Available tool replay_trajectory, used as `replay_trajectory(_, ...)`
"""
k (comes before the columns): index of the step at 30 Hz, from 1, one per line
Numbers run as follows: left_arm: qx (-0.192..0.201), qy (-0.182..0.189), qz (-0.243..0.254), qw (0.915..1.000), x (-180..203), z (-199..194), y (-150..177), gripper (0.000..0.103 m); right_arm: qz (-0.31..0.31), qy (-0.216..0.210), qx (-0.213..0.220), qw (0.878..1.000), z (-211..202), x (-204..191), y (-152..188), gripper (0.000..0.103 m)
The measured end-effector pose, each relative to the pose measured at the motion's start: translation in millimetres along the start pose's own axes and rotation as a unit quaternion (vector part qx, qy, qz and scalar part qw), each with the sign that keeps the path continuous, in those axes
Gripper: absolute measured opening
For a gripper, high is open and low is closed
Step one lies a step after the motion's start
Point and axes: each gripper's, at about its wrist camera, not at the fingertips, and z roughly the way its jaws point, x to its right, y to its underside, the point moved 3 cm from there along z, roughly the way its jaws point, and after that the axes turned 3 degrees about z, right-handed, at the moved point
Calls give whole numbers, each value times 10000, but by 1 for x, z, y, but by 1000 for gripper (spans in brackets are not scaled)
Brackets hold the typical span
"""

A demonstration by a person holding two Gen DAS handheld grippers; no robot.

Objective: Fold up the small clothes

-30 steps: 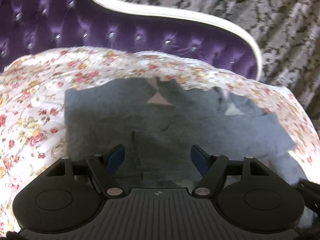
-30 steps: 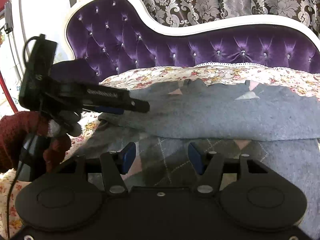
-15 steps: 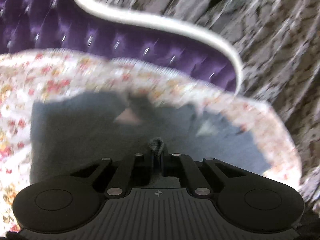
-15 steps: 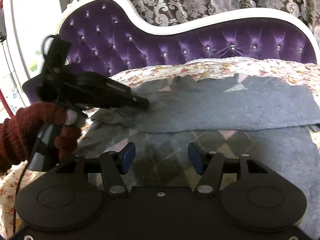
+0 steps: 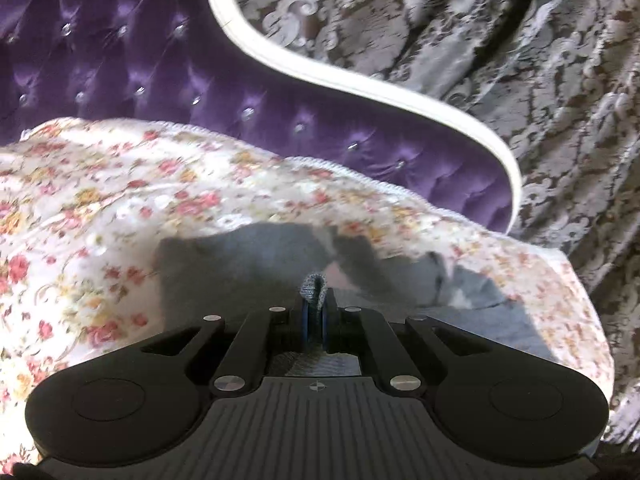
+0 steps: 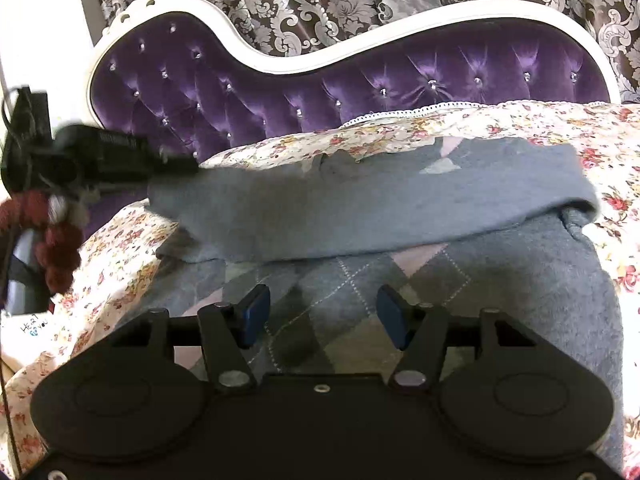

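grey sweater [image 5: 248, 268] pinched in left gripper [image 5: 314, 320]; label text unreadable.

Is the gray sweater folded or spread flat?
Partly folded: the sweater has one edge doubled back over its diamond-patterned front, pinched by the left gripper.

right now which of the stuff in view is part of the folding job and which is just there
Part of the job:
- grey argyle sweater, partly folded over itself
- left gripper, jaws shut on a pinch of the sweater's edge
- right gripper, jaws open above the argyle front, gripping nothing

Just there:
- floral bedspread under the sweater
- purple tufted headboard
- patterned curtain
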Motion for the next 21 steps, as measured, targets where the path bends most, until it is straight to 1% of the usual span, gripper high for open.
replay_trajectory(5,-224,-66,1,9997,-6,10,6,5,15,86,143,9999,-8,9,-12,66)
replay_trajectory(6,-236,-79,-28,9997,-8,12,6,5,72,104,219,9997,-11,14,-17,66)
replay_trajectory(8,-236,-90,-106,9996,-12,14,6,6,178,144,320,9992,-13,23,-27,70)
replay_trajectory(10,-231,-96,-152,9996,-14,16,4,6,283,240,330,9988,-10,35,-36,71)
replay_trajectory(13,-258,-123,-100,9995,-14,19,4,6,539,351,232,9977,-4,55,-42,71)
replay_trajectory(17,-365,-226,-79,9990,-17,24,7,6,865,489,474,9939,-1,80,-50,71)
replay_trajectory(19,-459,-288,-139,9984,-21,28,11,7,1121,834,621,9882,-3,97,-52,71)
replay_trajectory(20,-512,-317,-156,9981,-24,29,13,9,1277,1081,635,9839,-5,106,-50,71)
replay_trajectory(21,-580,-365,-152,9975,-27,31,16,9,1441,1217,618,9801,-7,113,-48,71)
